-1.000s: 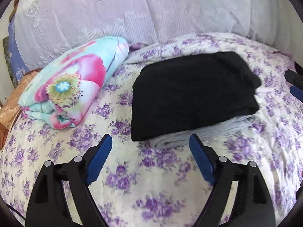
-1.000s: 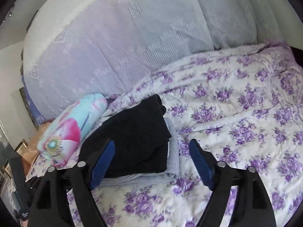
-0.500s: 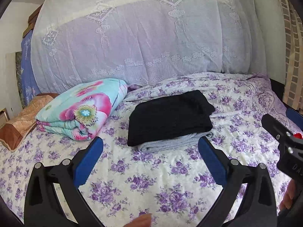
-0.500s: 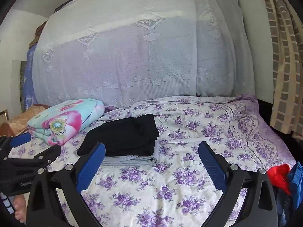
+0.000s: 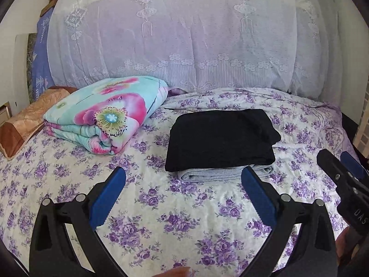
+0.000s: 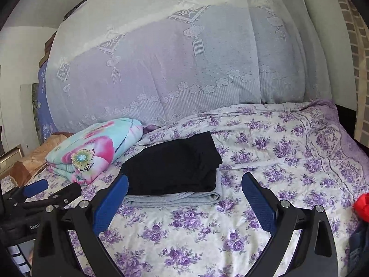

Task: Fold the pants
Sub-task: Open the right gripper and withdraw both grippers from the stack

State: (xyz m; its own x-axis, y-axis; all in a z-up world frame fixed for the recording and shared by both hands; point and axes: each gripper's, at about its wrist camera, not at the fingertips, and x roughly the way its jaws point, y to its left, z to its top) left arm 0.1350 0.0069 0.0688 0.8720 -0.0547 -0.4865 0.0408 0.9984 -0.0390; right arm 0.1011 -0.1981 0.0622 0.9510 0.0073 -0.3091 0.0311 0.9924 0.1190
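Black pants (image 5: 221, 138) lie folded on the bed (image 5: 161, 207), stacked on a folded grey garment (image 5: 221, 173), mid-bed, just right of the floral quilt roll (image 5: 103, 115). Long axis of the stack runs left-right across the bed.

Left hand-held gripper (image 5: 183, 198): jaws wide apart, empty, near side of the stack, off the cloth; stack sits straight ahead, far of it, nearly centred btwn the fingers.

Right hand-held gripper (image 6: 184, 202): also spread, empty; stack is ahead but to its left, near edge of the grey layer by its left finger (image 6: 110, 203).

Judgement: fold looks done or nearly so. If more work is needed, left gripper is better lined up w/ the near edge; right one covers the stack's right end.
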